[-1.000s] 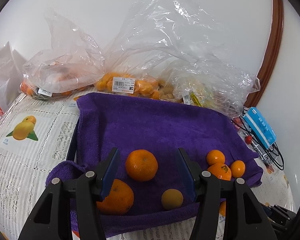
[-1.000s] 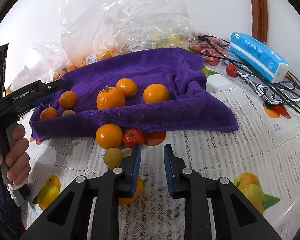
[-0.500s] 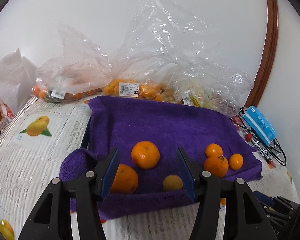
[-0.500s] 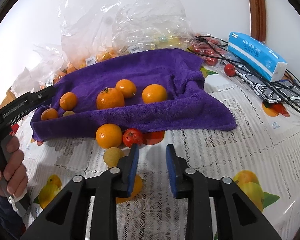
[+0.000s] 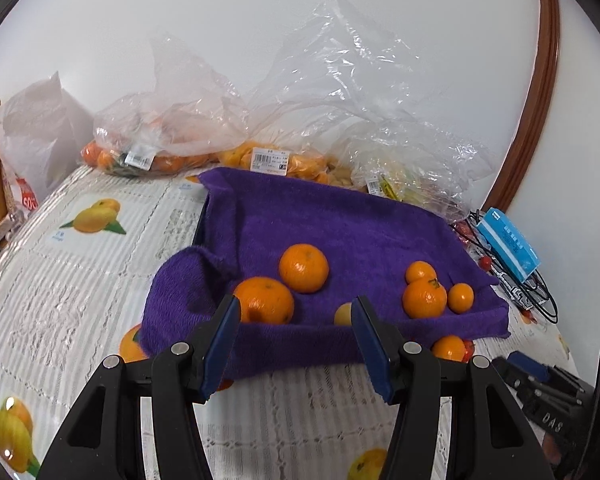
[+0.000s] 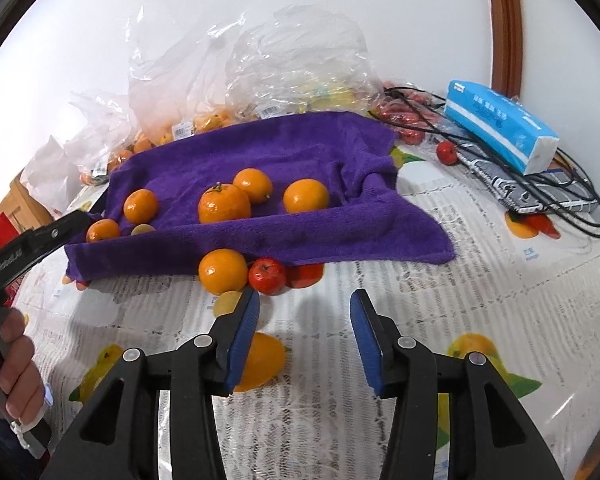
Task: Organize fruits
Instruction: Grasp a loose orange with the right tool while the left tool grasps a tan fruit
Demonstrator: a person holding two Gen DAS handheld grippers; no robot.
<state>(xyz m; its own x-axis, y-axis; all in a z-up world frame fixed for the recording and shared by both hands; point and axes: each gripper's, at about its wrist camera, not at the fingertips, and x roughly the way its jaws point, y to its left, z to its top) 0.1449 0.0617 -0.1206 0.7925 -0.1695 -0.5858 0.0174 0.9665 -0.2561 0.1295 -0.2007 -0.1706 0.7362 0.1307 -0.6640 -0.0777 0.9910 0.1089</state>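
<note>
Above the tablecloth [image 6: 480, 264], right gripper [image 6: 304, 312] just opening – empty; left gripper [image 5: 292, 332] parted, empty.

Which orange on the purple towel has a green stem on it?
The large orange mid-towel, touching a smaller one behind it. It alone shows a green stem on top; the other oranges on the purple towel show none.

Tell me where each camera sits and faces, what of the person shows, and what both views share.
Left wrist: on the left tongs, facing down across the purple terry towel toward clear plastic bags; open jaws show.
Right wrist: on the right tongs, jaws just opened, empty, facing the towel's front edge; a hand shows.
Shared: the towel, round orange citrus fruits.
</note>
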